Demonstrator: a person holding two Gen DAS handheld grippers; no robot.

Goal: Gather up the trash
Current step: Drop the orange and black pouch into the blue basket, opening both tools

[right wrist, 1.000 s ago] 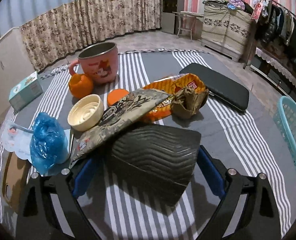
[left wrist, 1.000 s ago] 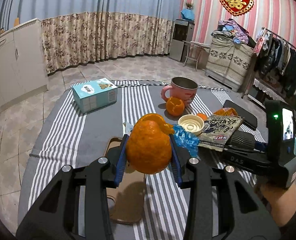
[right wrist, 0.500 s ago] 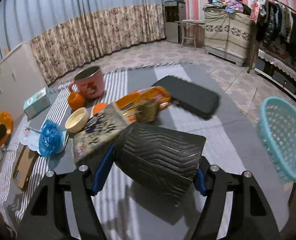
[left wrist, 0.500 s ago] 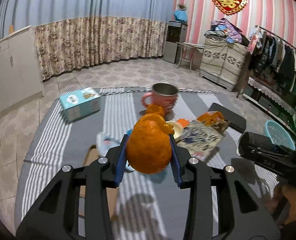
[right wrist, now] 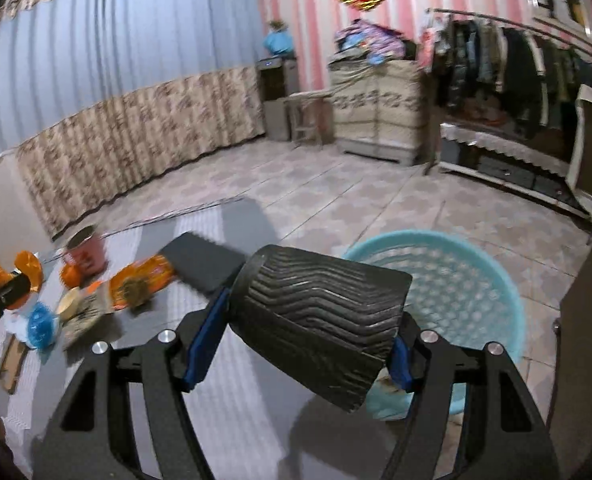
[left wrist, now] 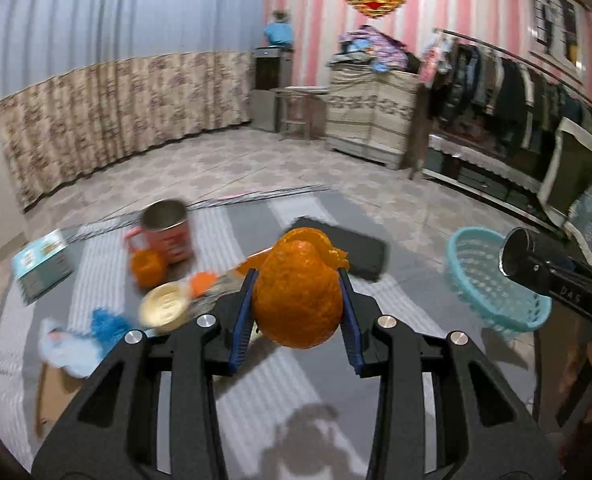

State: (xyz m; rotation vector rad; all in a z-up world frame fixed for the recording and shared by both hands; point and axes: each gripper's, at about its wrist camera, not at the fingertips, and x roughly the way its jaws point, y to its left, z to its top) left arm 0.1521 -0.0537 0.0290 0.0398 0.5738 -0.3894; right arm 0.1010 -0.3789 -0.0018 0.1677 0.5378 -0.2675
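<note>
Peel (left wrist: 298,300) is being pinched in your left gripper (left wrist: 296,316) over the table (left wrist: 408,300), while your right gripper (right wrist: 304,334) is clamping the black cup (right wrist: 320,320) beside the basket (right wrist: 456,280). Be carrying each fully above the basket's rim before letting go, cup first.

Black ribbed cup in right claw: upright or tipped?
Tipped. The black ribbed cup lies sideways between the right claw pads, rim pointing left.
</note>
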